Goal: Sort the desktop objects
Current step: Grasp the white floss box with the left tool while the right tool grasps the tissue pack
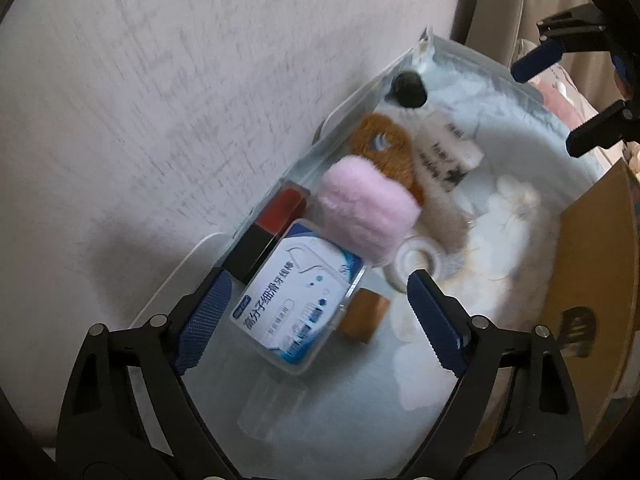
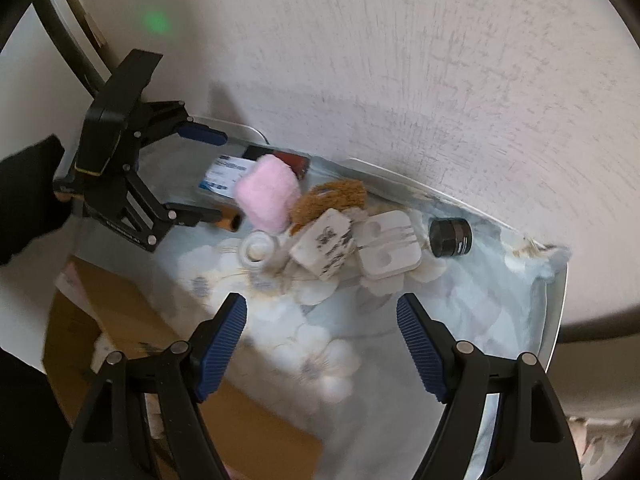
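Both grippers, left gripper [image 1: 316, 296] and right gripper [image 2: 322, 320], gape over floss box [image 1: 298, 300].

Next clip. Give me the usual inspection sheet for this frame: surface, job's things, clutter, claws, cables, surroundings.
Surface: pale blue flowered cloth over a desk against a wall.
Job's things: floss pick box, pink fluffy pouch, brown woven piece, red and black box, white tape roll, printed white tag, white earphone case, small black jar, small orange block.
Clutter: clear plastic cup, blurred.
Claws: left claw open over the floss pick box; right claw open, empty, above the cloth.
Cables: nothing seen.
Surroundings: textured wall; cardboard box beside the desk.
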A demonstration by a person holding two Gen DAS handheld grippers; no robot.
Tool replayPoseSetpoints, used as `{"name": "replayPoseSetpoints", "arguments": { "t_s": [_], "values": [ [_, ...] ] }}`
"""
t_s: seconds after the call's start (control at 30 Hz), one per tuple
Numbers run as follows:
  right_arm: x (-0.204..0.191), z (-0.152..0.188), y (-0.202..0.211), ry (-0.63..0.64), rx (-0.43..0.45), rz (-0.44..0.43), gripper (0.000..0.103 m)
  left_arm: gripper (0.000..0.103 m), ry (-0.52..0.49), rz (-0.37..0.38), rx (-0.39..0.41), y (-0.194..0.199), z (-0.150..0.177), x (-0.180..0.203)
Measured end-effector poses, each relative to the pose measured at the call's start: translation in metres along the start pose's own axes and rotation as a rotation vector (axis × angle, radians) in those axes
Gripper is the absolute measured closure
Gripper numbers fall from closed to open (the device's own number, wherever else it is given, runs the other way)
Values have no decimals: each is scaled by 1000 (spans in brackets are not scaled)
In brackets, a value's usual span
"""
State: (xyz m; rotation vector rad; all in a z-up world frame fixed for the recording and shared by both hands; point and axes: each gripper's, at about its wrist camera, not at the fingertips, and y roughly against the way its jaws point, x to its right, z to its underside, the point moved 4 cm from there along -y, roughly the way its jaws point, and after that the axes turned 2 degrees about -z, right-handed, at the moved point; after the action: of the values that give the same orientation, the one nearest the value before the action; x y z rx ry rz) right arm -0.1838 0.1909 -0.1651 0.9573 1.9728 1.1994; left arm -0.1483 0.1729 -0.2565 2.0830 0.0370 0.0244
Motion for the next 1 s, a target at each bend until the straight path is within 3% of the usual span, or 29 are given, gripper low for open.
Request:
{"name": "replayPoseSetpoints", "arguments": {
  "t_s": [0.13,0.57,0.83,1.0],
  "values": [
    [6,-4,-13,1,9,-9,29,29,-9,-2,-17,-15,2,-7],
    [3,-32,-46,104,15,1,29,34,-32,45,-1,-18,8,-5],
    [9,-26,-63,71,-40,-27,50,38,-29,68,-6,-16,13,3],
    [11,-29,-65,34,-38,-52,54,37,-44,81,-32,-23,9,3]
  ]
}}
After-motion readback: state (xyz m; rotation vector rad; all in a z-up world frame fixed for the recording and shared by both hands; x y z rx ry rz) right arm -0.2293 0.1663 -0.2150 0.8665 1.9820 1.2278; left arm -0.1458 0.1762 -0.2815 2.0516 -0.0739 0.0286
